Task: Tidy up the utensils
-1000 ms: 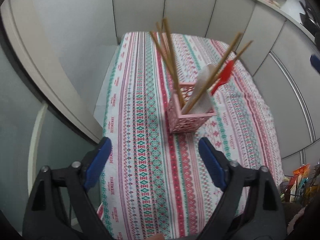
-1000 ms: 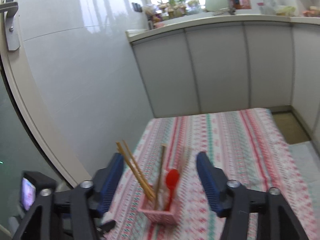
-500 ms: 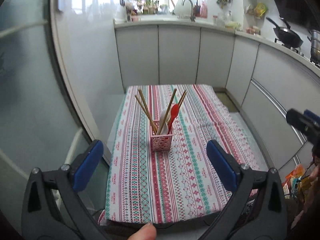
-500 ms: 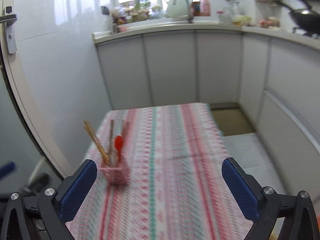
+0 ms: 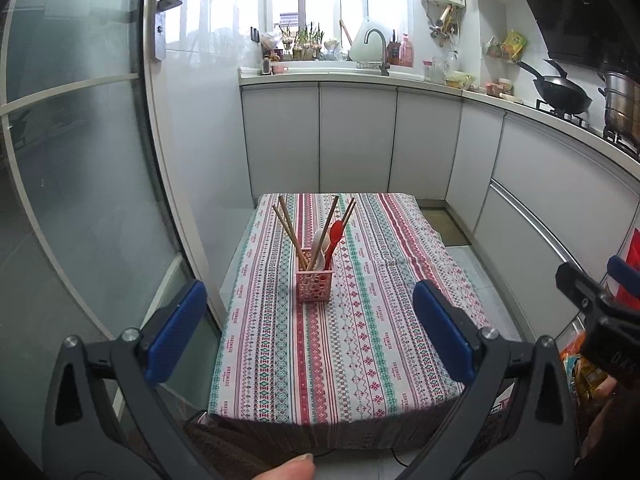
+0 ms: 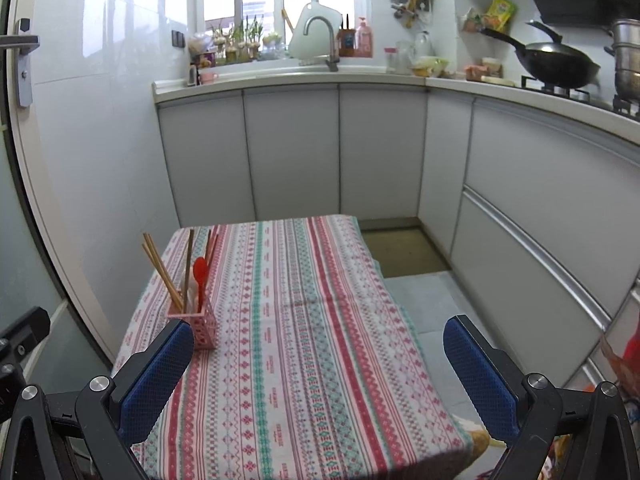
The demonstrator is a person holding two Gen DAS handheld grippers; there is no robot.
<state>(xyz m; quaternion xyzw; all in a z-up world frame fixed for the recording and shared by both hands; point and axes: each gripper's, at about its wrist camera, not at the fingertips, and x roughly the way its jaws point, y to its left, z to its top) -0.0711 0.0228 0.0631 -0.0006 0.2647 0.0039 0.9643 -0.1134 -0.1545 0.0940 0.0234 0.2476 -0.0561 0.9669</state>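
On the striped worktop (image 5: 360,344), chopsticks (image 5: 290,230) and spoons are seen standing in the pink basket (image 5: 315,287). Left gripper (image 5: 316,332) and right gripper (image 6: 320,376) are held apart, empty, well back; sorting is judged complete, nothing further required.

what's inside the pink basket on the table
The pink basket holds several wooden chopsticks leaning outward, a red spoon and a white spoon, all standing handle-down. Their lower ends and the basket's bottom are hidden by its latticed walls.
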